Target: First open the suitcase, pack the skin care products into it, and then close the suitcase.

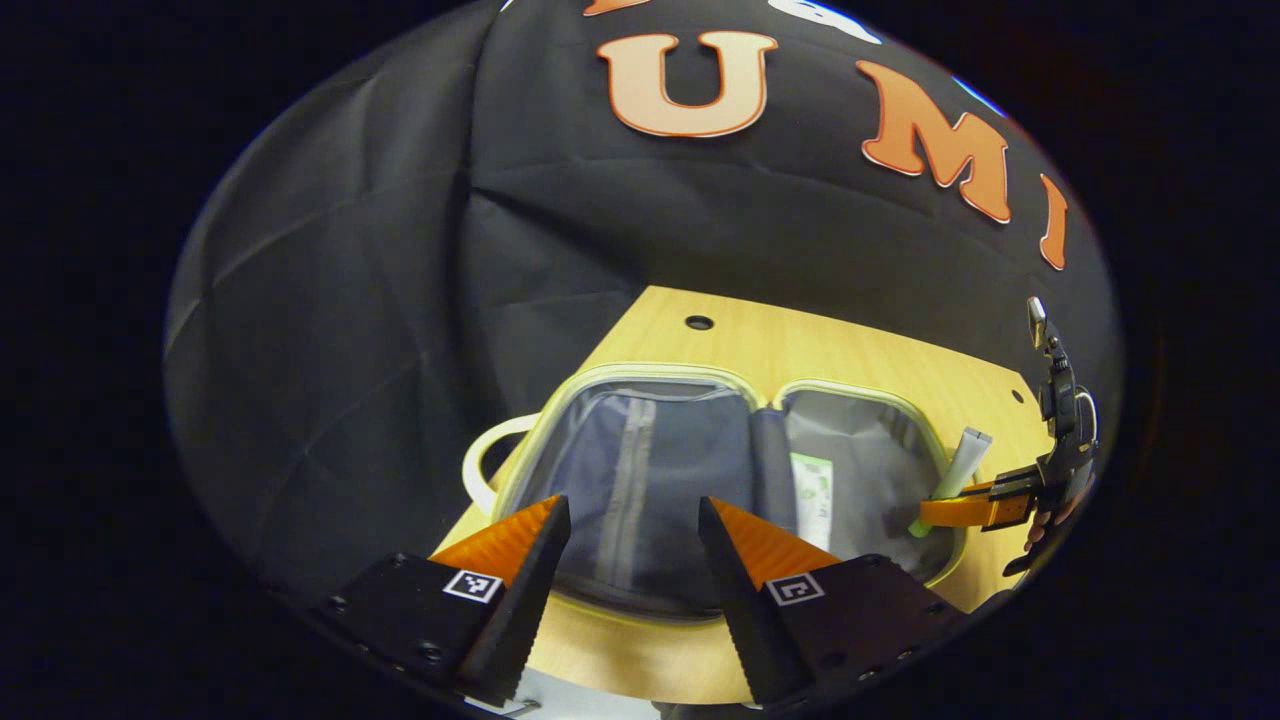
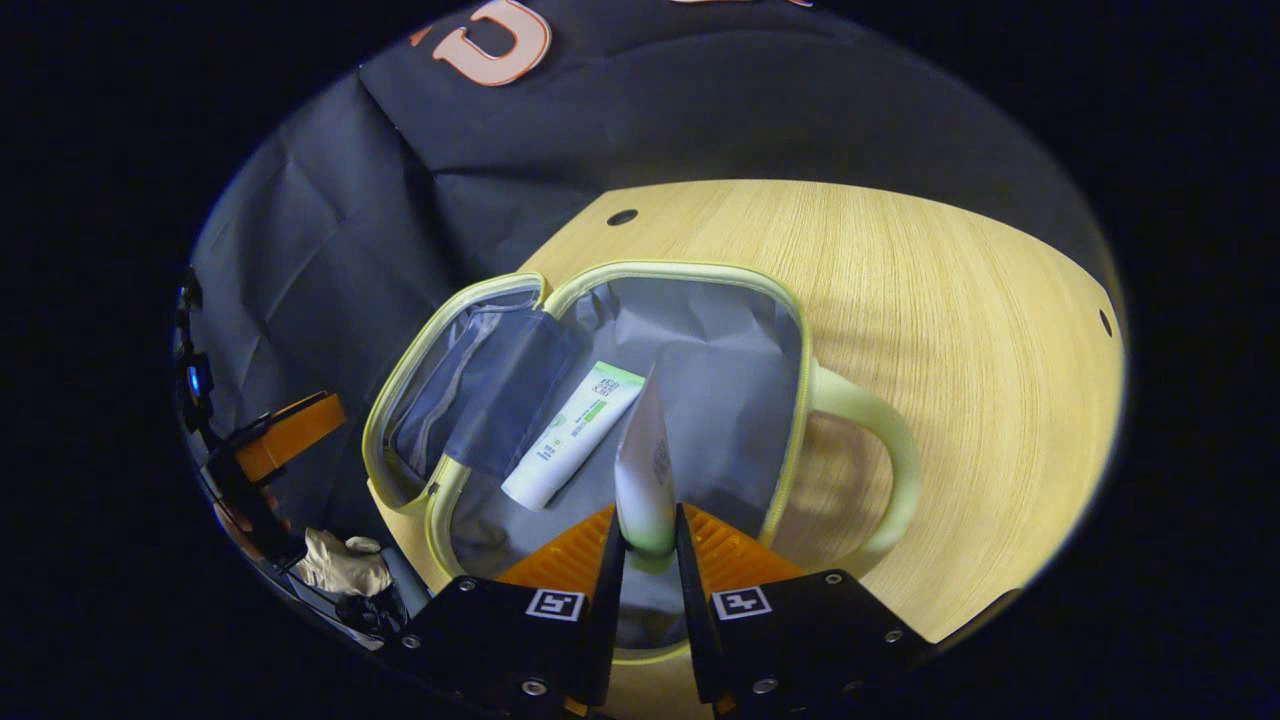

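On the desk point(image 2: 950, 300) the suitcase point(image 2: 700, 285) lies open; my right gripper point(image 2: 648, 540) pinches a tube point(image 2: 642, 470) over it, to release beside the packed tube point(image 2: 570, 435); my left gripper point(image 1: 632, 530) gapes, holding nothing.

Recording booth, black cloth wall point(image 1: 400, 300), pale wooden table point(image 2: 950, 320) with drilled holes

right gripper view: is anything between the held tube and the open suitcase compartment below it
Nothing visible blocks it. The right gripper is shut on a pale green-capped tube above the grey-lined open suitcase. A white tube with green print already lies inside to one side, with bare lining beside it.
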### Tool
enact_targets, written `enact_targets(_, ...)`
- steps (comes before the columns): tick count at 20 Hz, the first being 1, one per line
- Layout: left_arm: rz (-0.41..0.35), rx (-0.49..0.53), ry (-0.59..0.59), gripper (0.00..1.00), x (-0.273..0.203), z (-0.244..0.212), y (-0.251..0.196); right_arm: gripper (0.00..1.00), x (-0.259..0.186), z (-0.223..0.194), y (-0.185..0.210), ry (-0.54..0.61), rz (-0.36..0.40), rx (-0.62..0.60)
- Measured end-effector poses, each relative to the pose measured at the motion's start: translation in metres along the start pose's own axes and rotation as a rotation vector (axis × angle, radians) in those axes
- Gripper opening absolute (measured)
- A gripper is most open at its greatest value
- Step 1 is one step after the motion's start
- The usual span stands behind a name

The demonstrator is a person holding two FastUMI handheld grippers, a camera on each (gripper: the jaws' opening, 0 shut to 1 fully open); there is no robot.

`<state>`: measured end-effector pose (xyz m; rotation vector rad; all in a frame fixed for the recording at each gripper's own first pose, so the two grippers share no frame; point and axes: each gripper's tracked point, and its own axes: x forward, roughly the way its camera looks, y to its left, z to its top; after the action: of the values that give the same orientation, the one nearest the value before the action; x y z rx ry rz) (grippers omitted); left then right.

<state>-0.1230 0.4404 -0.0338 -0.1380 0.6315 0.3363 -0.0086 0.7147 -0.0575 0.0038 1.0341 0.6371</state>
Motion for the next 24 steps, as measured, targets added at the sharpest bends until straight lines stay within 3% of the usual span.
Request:
enact_targets(4, 0.034, -0.035, -0.041, 0.81, -0.010, 0.007, 0.045, 0.33, 0.023, -0.007, -0.003, 0.084, -0.107, 0.060)
enact_targets(7, 0.044, -0.066, -0.058, 0.81, 0.014, 0.003, 0.074, 0.33, 0.030, -0.014, -0.003, 0.125, -0.164, 0.130)
enact_targets(8, 0.043, -0.080, -0.056, 0.80, 0.022, -0.001, 0.084, 0.39, 0.030, -0.015, -0.007, 0.121, -0.196, 0.123)
enact_targets(9, 0.046, -0.090, -0.051, 0.80, 0.030, -0.007, 0.092, 0.33, 0.029, -0.016, -0.007, 0.118, -0.217, 0.124)
enact_targets(11, 0.037, -0.116, -0.036, 0.81, 0.043, -0.011, 0.104, 0.35, 0.023, -0.012, -0.004, 0.088, -0.227, 0.161)
enact_targets(16, 0.011, -0.306, -0.040, 0.81, 0.074, 0.005, 0.140, 0.41, -0.012, 0.004, -0.003, -0.022, -0.233, 0.204)
enact_targets(19, -0.050, -0.425, 0.013, 0.81, 0.092, 0.006, 0.159, 0.54, -0.045, 0.016, -0.006, -0.096, -0.250, 0.208)
enact_targets(22, -0.072, -0.462, 0.096, 0.81, 0.125, -0.012, 0.160, 0.61, -0.074, 0.029, -0.008, -0.166, -0.249, 0.231)
enact_targets(24, -0.137, -0.481, 0.156, 0.81, 0.141, -0.022, 0.151, 0.67, -0.095, 0.034, -0.016, -0.200, -0.264, 0.244)
